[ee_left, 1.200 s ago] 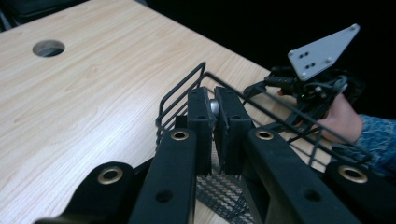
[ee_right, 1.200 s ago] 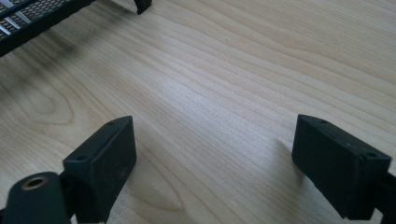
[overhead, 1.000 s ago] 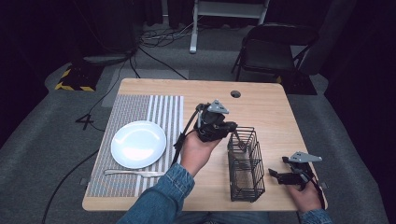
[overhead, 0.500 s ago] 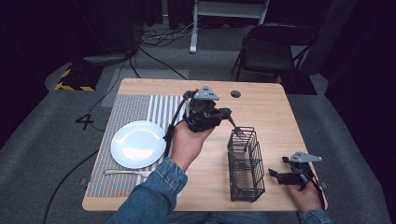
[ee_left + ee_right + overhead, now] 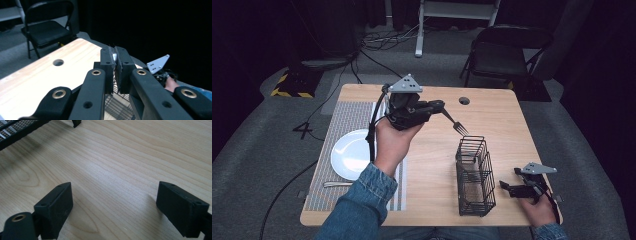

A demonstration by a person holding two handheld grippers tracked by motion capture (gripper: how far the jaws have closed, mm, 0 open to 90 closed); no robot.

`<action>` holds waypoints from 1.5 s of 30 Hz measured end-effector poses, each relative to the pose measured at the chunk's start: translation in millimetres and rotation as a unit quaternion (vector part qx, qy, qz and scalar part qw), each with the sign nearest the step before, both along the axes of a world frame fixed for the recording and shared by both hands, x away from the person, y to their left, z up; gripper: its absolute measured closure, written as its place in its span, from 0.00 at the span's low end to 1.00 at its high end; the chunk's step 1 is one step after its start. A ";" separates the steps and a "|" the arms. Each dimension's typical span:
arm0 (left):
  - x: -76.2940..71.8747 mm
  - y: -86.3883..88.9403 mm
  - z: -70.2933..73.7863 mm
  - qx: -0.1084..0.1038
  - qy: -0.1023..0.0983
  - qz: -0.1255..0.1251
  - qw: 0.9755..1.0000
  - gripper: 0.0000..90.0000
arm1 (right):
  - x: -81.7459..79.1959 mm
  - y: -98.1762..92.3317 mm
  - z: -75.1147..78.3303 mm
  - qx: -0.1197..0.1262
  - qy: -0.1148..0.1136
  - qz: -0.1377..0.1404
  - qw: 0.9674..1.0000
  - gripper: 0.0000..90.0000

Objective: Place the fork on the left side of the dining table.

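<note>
My left gripper (image 5: pixel 438 106) is held above the middle of the wooden table (image 5: pixel 432 200), shut on the handle of a silver fork (image 5: pixel 454 122). The fork slants down to the right, its tines just above the far end of a black wire basket (image 5: pixel 474 175). In the left gripper view the jaws are pressed together on a thin silvery sliver of the fork (image 5: pixel 114 57). My right gripper (image 5: pixel 508 188) rests low at the table's front right, beside the basket. Its jaws stand wide apart over bare wood in the right gripper view (image 5: pixel 115 207).
A white plate (image 5: pixel 349 155) lies on a striped placemat (image 5: pixel 339 117) at the left, with a silver utensil (image 5: pixel 337 184) in front of it. The table has a round cable hole (image 5: pixel 464 100) near its far edge. A black folding chair (image 5: pixel 502 55) stands beyond the table.
My left gripper has drawn up and back to the far left, away from the basket's far end, with the fork in it. The right gripper has stayed put.
</note>
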State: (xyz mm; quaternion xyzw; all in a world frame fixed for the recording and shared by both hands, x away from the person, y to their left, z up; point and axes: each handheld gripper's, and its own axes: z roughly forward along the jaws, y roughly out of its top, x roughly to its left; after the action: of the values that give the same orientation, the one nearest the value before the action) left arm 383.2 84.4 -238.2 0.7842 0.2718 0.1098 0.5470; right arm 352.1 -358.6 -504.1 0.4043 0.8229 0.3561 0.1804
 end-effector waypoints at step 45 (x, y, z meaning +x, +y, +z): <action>84.2 146.4 -55.9 -0.020 0.051 0.170 0.984 0.95 | 0.9 1.6 0.1 0.001 0.000 -0.008 1.000 0.16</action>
State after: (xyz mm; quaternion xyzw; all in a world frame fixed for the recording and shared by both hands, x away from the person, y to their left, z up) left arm 467.4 230.8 -294.1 0.7198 0.4311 0.1556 0.5213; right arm 353.1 -357.0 -504.0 0.4112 0.8192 0.3555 0.1831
